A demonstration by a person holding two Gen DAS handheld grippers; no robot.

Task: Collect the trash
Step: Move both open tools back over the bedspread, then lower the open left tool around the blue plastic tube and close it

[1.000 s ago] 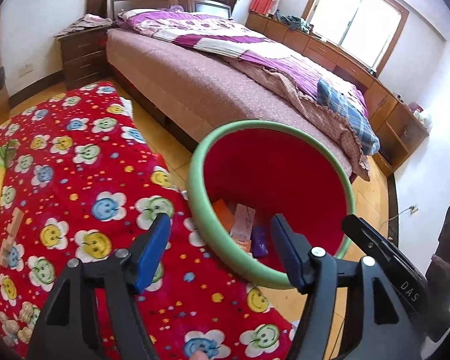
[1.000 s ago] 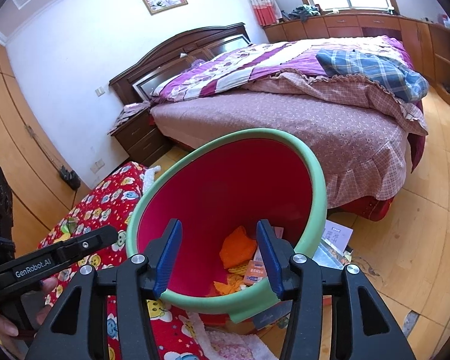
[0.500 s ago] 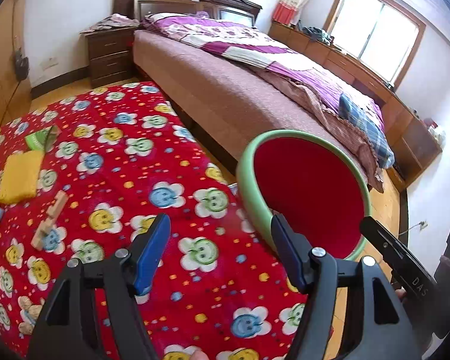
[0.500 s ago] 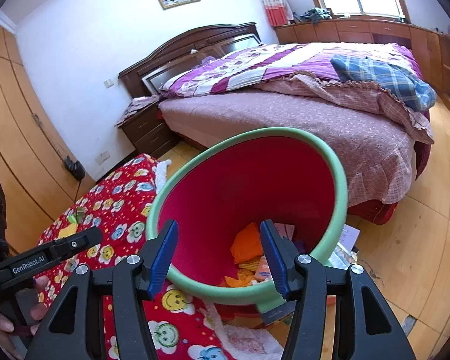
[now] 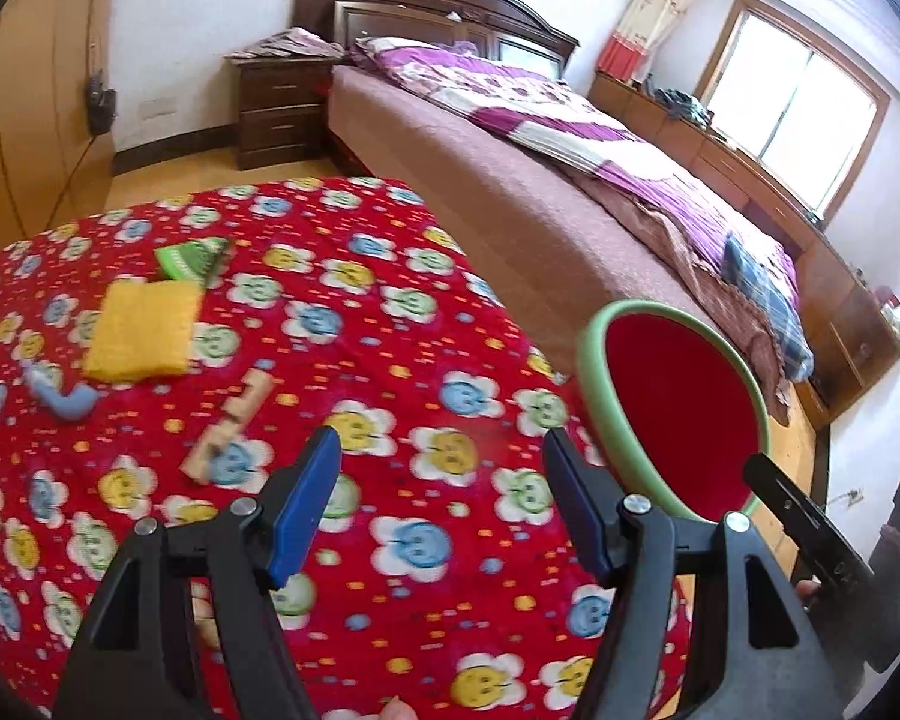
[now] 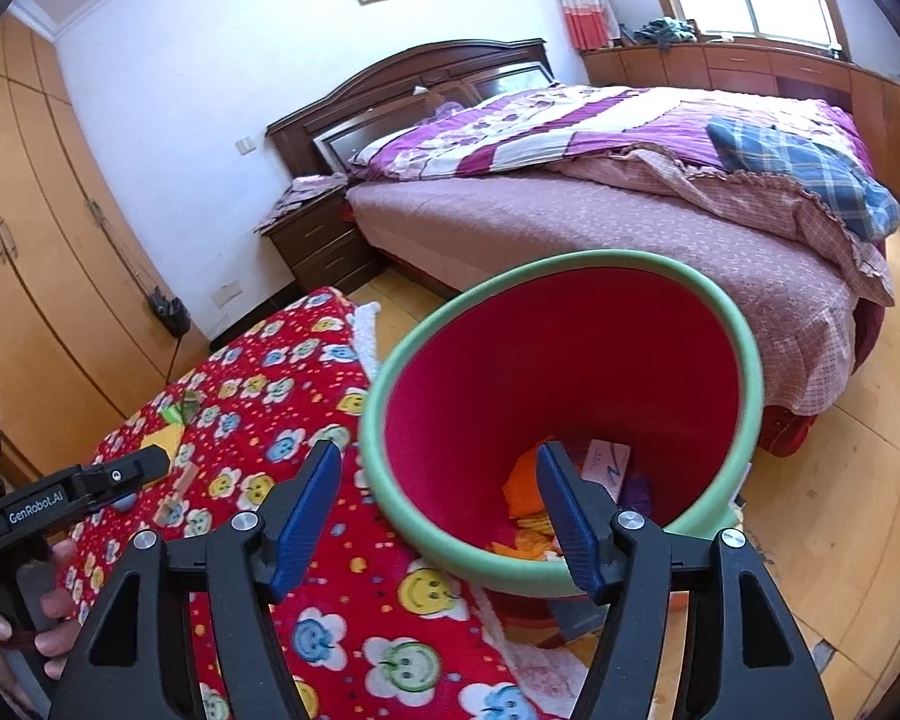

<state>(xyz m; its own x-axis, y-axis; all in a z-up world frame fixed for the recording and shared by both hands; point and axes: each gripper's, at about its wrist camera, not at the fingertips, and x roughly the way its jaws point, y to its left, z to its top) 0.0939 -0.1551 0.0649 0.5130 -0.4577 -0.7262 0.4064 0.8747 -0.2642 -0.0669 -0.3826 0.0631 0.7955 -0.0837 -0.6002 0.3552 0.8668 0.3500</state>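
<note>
The left wrist view is showing loose pieces lying on the red smiley-print blanket (image 5: pixel 390 360): a yellow sponge-like pad (image 5: pixel 141 333), a green wrapper (image 5: pixel 189 255) just beyond it, a wooden piece (image 5: pixel 228 423) and a blue-grey scrap (image 5: pixel 63 399); in the right wrist view these are appearing only small and partly hidden. The left gripper (image 5: pixel 441 504) is hovering over the blanket with its jaws spread apart and nothing between them; the wooden piece is lying at about ten o'clock from it, the pad further out the same way. The right gripper (image 6: pixel 438 510) is likewise gaping, gripping nothing, pointing at the near rim of the red bin with a green rim (image 6: pixel 744 324), which is standing beside the blanket's edge. Only the right view is looking into the bin, showing an orange wrapper (image 6: pixel 522 483), a pale packet (image 6: pixel 609 462) and a purple item (image 6: pixel 636 489) at the bottom.
</note>
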